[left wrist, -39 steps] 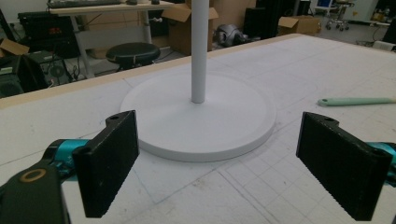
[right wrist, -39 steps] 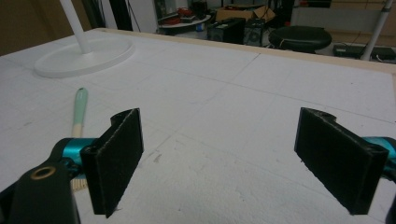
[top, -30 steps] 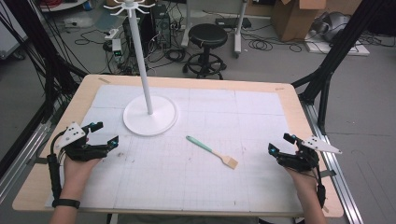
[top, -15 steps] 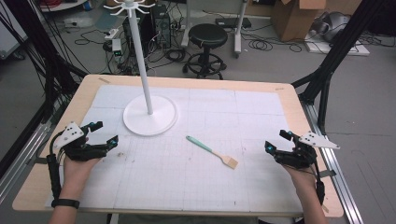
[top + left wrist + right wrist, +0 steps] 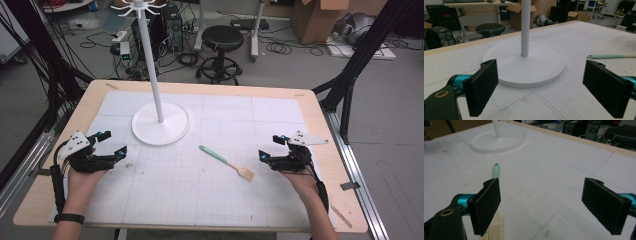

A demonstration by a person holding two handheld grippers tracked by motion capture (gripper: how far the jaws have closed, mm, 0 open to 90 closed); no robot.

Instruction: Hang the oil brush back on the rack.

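The mint-green-handled brush with pale bristles (image 5: 227,162) lies flat on the white gridded mat (image 5: 200,200) of the bench (image 5: 320,115), a little toward the bench's right edge from its middle, handle tip pointing toward the far left corner and bristles toward the near right corner. Nothing touches it. We see it in the same spot as a second ago.

Our right tongs (image 5: 274,147) hover near the bench's right edge, just beside the bristle end, released and wide apart. Compared with a second ago they have drifted inward from the right edge, closer to the brush. In the right gripper view the brush (image 5: 495,176) runs behind the left jaw, handle above it and bristles below it, and the gap between the jaws is empty.

Our left tongs (image 5: 114,144) rest near the bench's left edge, released too, in much the same place as before. They face the white round-based stand with a tall pole (image 5: 160,125), which stands toward the far left corner, well apart from the brush. In the left gripper view the stand's base (image 5: 524,65) fills the space between the open jaws, farther off.
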